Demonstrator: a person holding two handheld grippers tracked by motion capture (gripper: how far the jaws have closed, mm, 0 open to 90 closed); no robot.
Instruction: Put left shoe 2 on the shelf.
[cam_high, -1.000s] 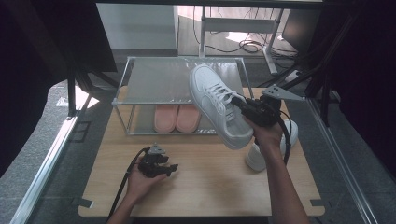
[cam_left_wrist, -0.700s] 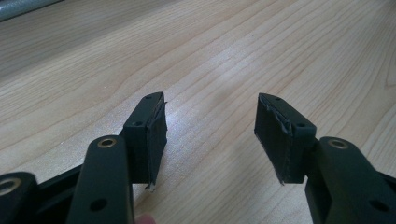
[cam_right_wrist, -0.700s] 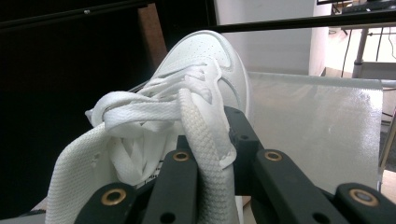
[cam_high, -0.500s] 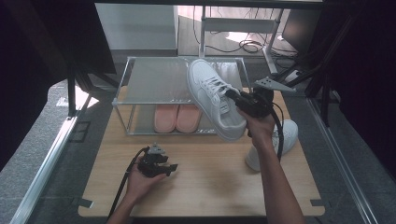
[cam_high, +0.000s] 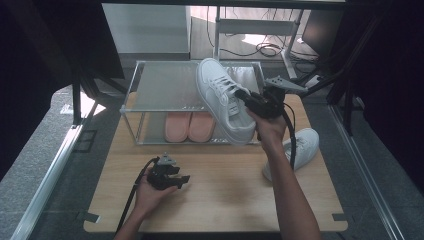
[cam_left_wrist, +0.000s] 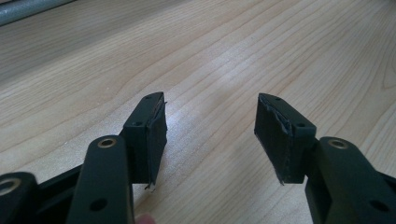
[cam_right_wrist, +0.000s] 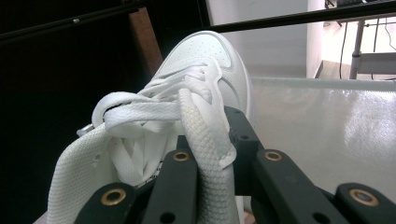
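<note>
right gripper (cam_high: 245, 97) jaws clamped on white sneaker (cam_high: 220, 100) | left gripper (cam_high: 181, 179) jaws apart, empty

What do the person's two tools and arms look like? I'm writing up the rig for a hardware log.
Both are black, angular handheld tools. The left tool has two blocky jaws with brass-coloured rivets and worn, frayed pads, and a black cable trailing past the wrist. The right tool carries a grey three-cornered plate on top and a black cable looping down. Both forearms are bare, with no sleeves.
</note>
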